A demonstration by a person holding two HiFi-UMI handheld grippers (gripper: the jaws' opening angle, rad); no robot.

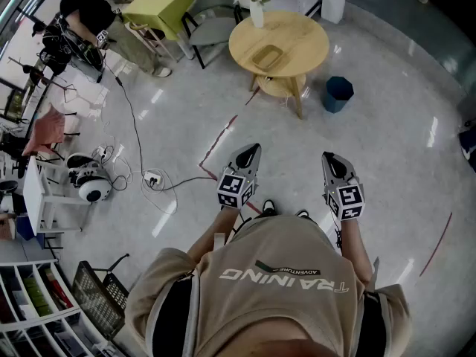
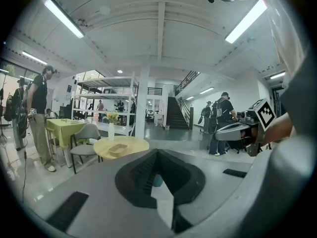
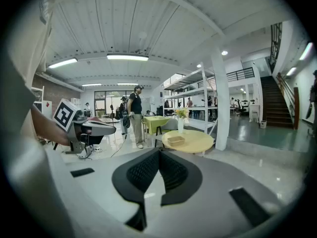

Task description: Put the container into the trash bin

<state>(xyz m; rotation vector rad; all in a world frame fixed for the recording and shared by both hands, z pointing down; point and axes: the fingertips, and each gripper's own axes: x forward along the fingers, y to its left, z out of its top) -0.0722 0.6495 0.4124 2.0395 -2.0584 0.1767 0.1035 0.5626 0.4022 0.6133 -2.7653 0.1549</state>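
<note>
A shallow tan container (image 1: pixel 268 55) lies on the round wooden table (image 1: pixel 301 32) ahead of me; it also shows as the container (image 2: pixel 117 148) and container (image 3: pixel 176 140) in the two gripper views. The dark blue trash bin (image 1: pixel 338 94) stands on the floor right of the table, and a sliver of the bin (image 2: pixel 157 181) shows between the left jaws. My left gripper (image 1: pixel 252 149) and right gripper (image 1: pixel 328 157) are held side by side at waist height, well short of the table. Both are shut and hold nothing: left gripper (image 2: pixel 157 152), right gripper (image 3: pixel 159 152).
A vase with flowers (image 1: pixel 256 4) stands at the table's far edge. A grey chair (image 1: pixel 212 21) and a yellow-green table (image 1: pixel 163 2) sit behind it. A black cable and power strip (image 1: pixel 152 178) cross the floor at left, near a person (image 1: pixel 85 21) and shelves (image 1: pixel 41 199).
</note>
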